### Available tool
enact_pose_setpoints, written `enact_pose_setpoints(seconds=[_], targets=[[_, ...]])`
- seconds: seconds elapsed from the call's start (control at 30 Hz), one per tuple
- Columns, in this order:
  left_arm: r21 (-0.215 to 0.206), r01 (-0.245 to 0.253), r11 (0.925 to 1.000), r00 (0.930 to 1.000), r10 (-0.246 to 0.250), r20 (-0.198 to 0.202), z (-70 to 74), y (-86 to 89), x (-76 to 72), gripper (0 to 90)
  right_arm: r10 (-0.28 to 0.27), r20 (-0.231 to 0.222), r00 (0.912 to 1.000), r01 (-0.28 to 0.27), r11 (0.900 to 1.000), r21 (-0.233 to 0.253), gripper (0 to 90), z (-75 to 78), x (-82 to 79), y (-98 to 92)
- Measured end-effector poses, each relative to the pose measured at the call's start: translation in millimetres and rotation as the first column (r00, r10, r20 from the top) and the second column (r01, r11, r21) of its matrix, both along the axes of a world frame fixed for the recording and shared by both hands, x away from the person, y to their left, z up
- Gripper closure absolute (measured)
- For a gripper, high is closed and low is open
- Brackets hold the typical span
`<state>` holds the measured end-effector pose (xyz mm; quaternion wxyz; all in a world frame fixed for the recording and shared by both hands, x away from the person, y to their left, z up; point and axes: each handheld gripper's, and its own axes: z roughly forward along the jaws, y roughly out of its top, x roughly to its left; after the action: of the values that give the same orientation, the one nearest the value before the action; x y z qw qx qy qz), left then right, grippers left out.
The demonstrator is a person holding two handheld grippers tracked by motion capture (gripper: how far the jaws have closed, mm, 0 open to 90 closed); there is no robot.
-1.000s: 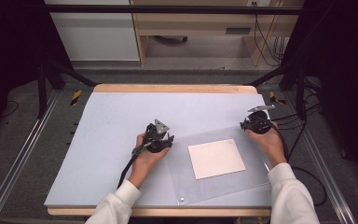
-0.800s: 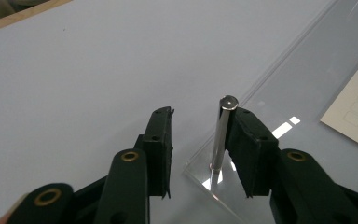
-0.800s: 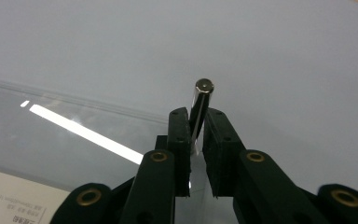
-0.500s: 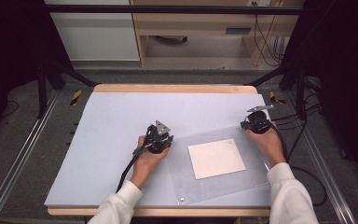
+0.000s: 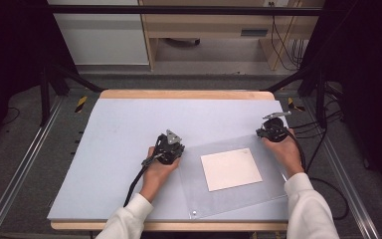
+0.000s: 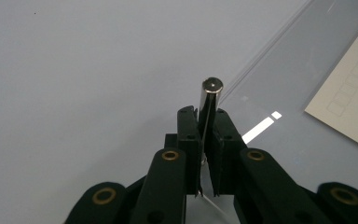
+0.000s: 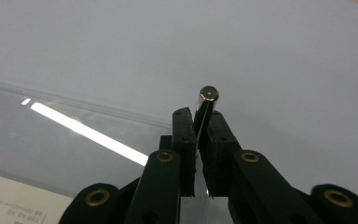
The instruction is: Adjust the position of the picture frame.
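Clear acrylic sheet (image 5: 234,199) lies flat on surface, white paper (image 5: 231,169) under it; a metal standoff (image 6: 210,95) at each far corner.

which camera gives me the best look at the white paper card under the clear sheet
The high view: the whole white card shows there, lying under the clear sheet between the two hands. The left gripper view catches one printed corner of it at the right edge; the right gripper view shows a strip at bottom left.
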<state>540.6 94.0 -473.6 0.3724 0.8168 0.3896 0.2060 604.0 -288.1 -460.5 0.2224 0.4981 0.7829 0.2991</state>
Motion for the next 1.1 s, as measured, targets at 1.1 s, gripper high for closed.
enact_pose_setpoints(seconds=[1.1], targets=[[0.009,0.048,0.9988,0.9982,-0.048,-0.035,36.3,24.8,-2.7,83.9,0.003,-0.088,0.9961,-0.007,0.999,-0.053,85.8,39.1,-9.1,25.1]])
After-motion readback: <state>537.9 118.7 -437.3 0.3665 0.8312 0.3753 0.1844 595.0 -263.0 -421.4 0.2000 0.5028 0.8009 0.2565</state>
